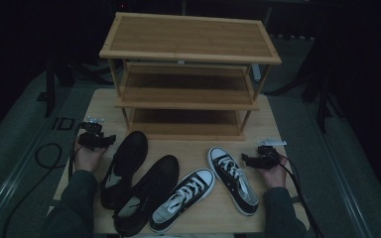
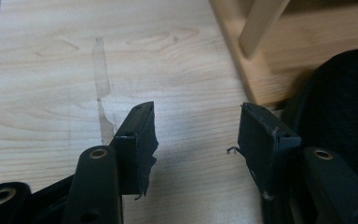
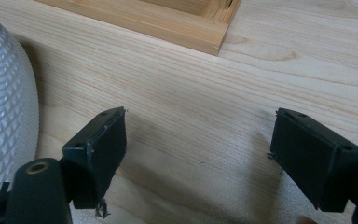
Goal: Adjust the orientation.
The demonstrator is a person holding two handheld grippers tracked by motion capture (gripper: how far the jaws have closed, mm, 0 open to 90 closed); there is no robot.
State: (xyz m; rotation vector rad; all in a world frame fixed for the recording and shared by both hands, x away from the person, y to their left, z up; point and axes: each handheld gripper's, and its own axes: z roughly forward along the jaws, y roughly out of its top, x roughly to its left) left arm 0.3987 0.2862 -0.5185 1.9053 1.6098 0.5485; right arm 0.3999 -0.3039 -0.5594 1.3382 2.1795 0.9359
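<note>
Two black slip-on shoes [image 1: 125, 168] [image 1: 149, 193] lie left of centre on the wooden table [image 1: 198, 148]. Beside them are two black-and-white laced sneakers [image 1: 183, 198] [image 1: 233, 179]. A three-tier bamboo shoe rack [image 1: 188, 74] stands behind them with bare shelves. My left gripper [image 1: 96, 139] rests at the table's left edge, open over bare wood; a black shoe's toe [image 2: 340, 107] is just right of its jaws. My right gripper [image 1: 255, 159] sits at the right, open and holding nothing, next to a sneaker's white toe cap [image 3: 4, 98].
The rack's bottom rail [image 3: 149, 21] lies just ahead of the right gripper, and a rack leg [image 2: 261, 25] stands ahead of the left. A dark floor surrounds the table, with cables [image 1: 44, 153] trailing at the left.
</note>
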